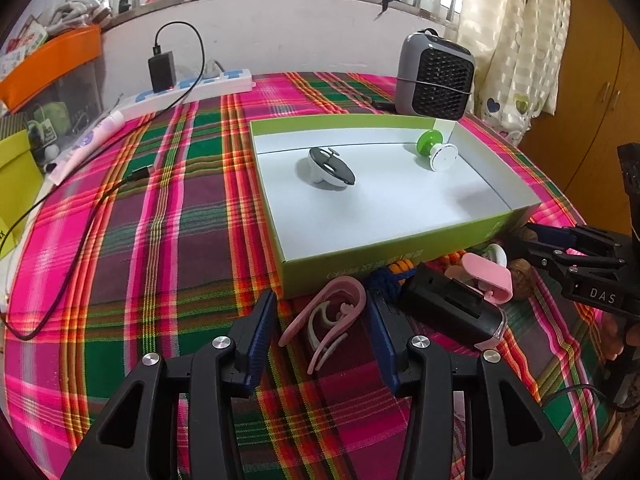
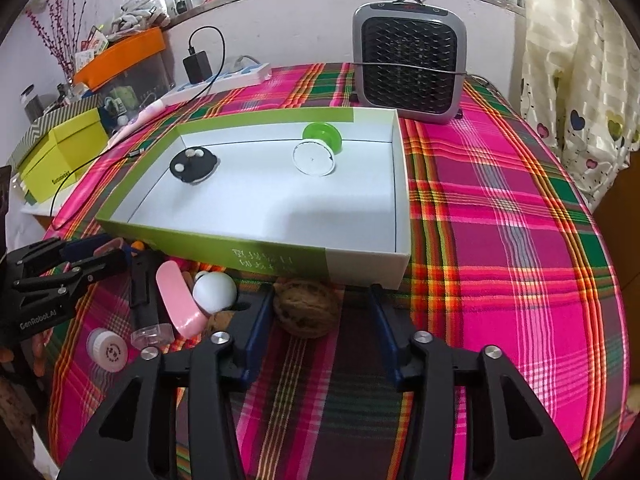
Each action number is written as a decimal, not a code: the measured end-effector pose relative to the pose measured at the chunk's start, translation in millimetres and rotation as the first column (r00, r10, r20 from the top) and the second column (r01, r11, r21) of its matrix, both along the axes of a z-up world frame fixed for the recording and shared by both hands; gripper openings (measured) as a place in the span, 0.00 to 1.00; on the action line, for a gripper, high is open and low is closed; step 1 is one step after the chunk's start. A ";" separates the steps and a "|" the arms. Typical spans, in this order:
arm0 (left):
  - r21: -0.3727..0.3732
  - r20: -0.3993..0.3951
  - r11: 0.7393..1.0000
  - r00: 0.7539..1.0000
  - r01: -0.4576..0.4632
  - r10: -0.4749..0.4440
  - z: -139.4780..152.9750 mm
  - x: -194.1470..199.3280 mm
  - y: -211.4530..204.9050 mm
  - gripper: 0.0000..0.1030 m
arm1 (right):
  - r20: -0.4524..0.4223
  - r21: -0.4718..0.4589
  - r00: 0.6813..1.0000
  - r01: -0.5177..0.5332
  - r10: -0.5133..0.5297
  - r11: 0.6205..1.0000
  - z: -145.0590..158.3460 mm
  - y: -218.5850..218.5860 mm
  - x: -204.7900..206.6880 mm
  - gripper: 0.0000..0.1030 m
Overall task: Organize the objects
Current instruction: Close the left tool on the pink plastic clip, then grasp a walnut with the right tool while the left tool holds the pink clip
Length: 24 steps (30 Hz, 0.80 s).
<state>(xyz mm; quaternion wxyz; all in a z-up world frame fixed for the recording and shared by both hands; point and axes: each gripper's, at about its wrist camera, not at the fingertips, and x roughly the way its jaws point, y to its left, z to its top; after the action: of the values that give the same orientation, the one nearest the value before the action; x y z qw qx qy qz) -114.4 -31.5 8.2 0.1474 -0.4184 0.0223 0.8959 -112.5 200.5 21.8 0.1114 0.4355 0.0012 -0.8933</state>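
Note:
A green-walled white box (image 1: pixel 400 254) (image 2: pixel 256 258) lies on the plaid table. In it are a black-and-white disc (image 1: pixel 331 166) (image 2: pixel 194 165) and a green-and-white suction piece (image 1: pixel 436 150) (image 2: pixel 318 146). My left gripper (image 1: pixel 320 320) is open around a pink clip (image 1: pixel 328 320) lying on the cloth before the box. My right gripper (image 2: pixel 320 312) is open around a walnut (image 2: pixel 306 308). It also shows in the left wrist view (image 1: pixel 536 240). The left gripper shows in the right wrist view (image 2: pixel 100 256).
Loose items lie before the box: a black device (image 1: pixel 448 312), a pink case (image 2: pixel 178 300), a white ball (image 2: pixel 214 292), a white cap (image 2: pixel 108 350). A grey fan heater (image 2: pixel 410 64) stands behind the box. A power strip (image 1: pixel 192 88), charger and cable lie far left.

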 end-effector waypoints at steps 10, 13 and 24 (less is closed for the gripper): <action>-0.018 -0.004 1.000 1.000 -0.012 0.012 0.0 0.3 0.7 0.28 | -0.004 0.004 1.000 -0.018 0.018 1.000 0.2 -1.4 1.6 0.33; -0.020 -0.004 1.000 1.000 -0.021 0.021 -0.2 -0.3 -0.6 0.23 | -0.005 0.007 1.000 -0.018 0.018 1.000 0.1 -1.9 2.0 0.33; -0.030 -0.007 0.999 1.000 -0.025 0.025 -0.2 0.1 -1.3 0.20 | -0.007 0.004 1.000 -0.016 0.016 1.000 -0.2 -2.3 2.1 0.33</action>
<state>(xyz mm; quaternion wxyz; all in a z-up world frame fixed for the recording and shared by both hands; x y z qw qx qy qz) -114.3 -32.9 8.0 0.1297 -0.4177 0.0311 0.8987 -110.4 198.3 21.6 0.1176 0.4327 0.0071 -0.8938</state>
